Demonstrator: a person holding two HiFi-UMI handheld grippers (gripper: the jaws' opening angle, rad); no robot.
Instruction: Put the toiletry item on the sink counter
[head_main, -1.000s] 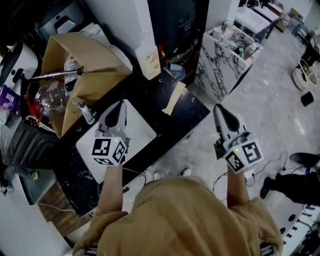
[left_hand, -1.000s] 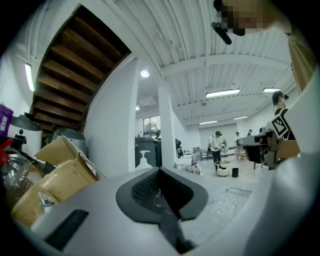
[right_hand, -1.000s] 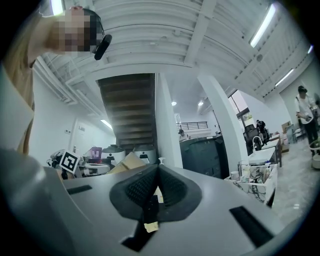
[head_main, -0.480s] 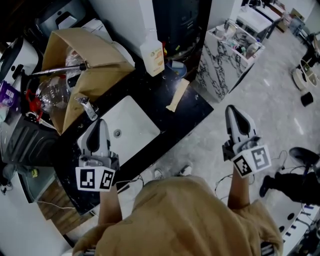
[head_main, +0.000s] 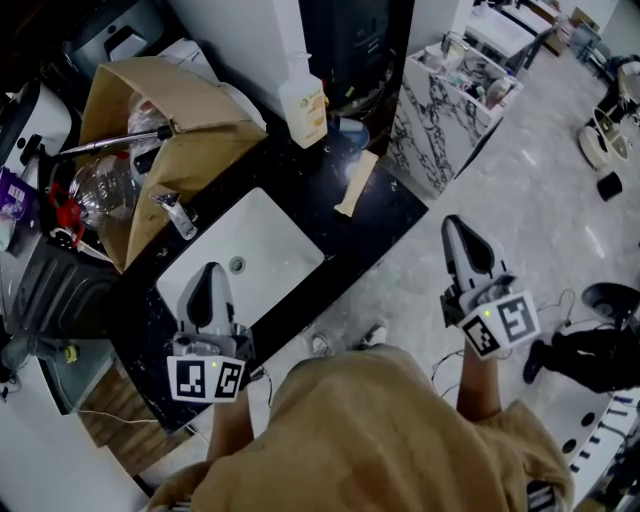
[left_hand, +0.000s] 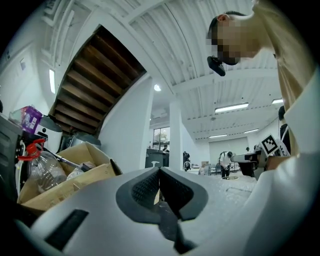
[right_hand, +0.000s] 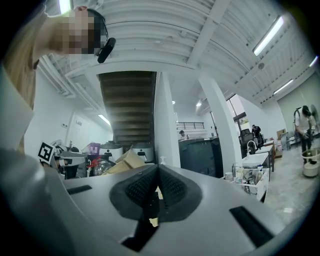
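Observation:
A white pump bottle (head_main: 303, 100) with an orange label stands upright at the back of the black sink counter (head_main: 385, 215), against the white wall. A flat tan strip (head_main: 357, 182) lies on the counter to the right of the white sink basin (head_main: 250, 262). My left gripper (head_main: 210, 272) (left_hand: 159, 172) hangs over the counter's front edge by the basin, shut and holding nothing. Out over the floor to the right of the counter is my right gripper (head_main: 457, 222) (right_hand: 158, 172), also shut and holding nothing. Both are well short of the bottle.
An open cardboard box (head_main: 160, 130) with a clear plastic bottle (head_main: 100, 185) and a metal rod fills the counter's left end, beside the faucet (head_main: 172, 212). A blue bowl (head_main: 350, 132) sits by the pump bottle. A marble-patterned cabinet (head_main: 440, 130) stands to the right.
My left gripper has drawn back from over the sink basin to the counter's front edge. The right gripper has shifted slightly right and lower. The bottle stays on the counter.

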